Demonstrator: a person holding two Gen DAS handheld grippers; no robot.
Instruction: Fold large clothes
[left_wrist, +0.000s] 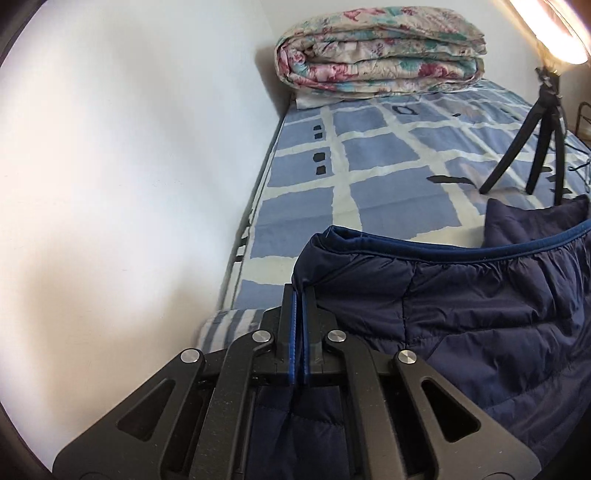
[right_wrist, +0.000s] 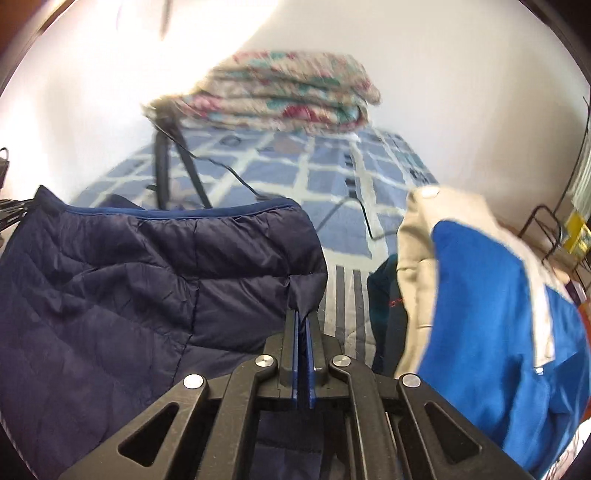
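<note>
Honestly this is looking like the early part of the fold to me: the navy puffer jacket is getting held up off the bed by two corners, hanging between the tools with its blue-piped edge sagging across the top, and no fold is showing in it yet. It's looking quilted, slick and puffy, so I'm guessing it'll be springing back when creased. Off to the right a blue and beige garment is sitting in a heap, seemingly still waiting its turn. The left tool is clamped together on one jacket corner, and the right tool is pinching the other.
</note>
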